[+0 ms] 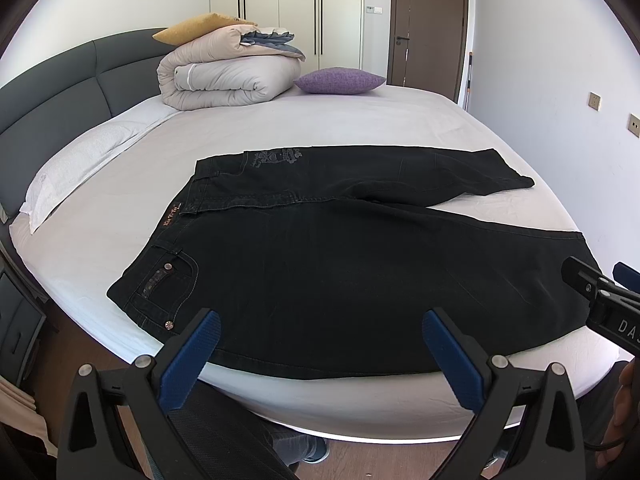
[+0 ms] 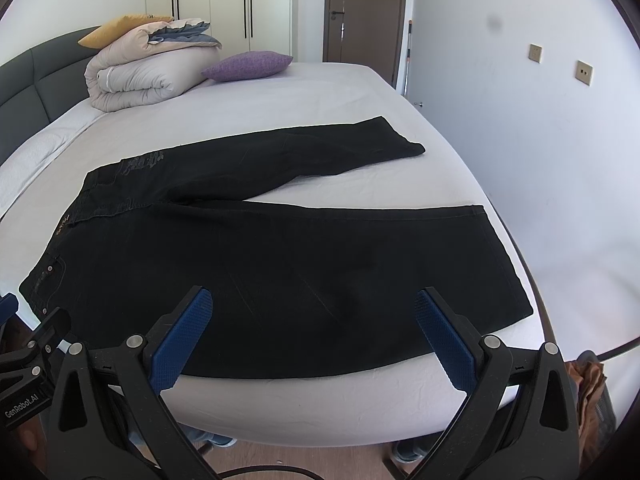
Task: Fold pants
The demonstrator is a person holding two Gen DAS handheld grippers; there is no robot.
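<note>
Looking along both wrist cameras, I see the black pants (image 1: 340, 264) spread flat on the bed (image 1: 360, 128), waistband toward the headboard side, one leg along the near edge and the other angled off toward the far edge. My left gripper (image 1: 320, 344) hovers over the near edge with its jaws spread wide, holding nothing. My right gripper (image 2: 314, 328) is likewise wide apart and empty above the near leg.
</note>
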